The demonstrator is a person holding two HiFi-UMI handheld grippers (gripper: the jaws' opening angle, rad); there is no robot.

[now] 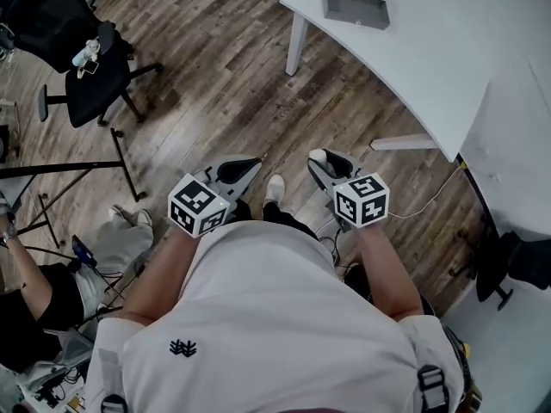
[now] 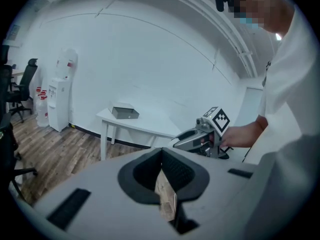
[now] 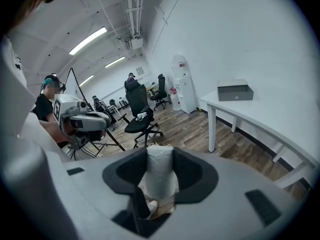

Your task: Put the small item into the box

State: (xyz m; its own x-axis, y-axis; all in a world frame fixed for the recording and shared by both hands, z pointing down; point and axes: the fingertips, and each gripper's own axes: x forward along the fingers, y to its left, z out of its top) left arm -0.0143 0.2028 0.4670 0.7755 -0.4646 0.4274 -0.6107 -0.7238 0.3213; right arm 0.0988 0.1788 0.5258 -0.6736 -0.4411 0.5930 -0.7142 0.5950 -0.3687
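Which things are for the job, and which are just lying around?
For the job: white item, held in the right gripper; grey box on the table.
Just lying about: chair; water dispenser; black stand.

L gripper [image 1: 251, 165] jaws together, R gripper [image 1: 325, 163] tight on small item [image 3: 159, 170], both waist-high.
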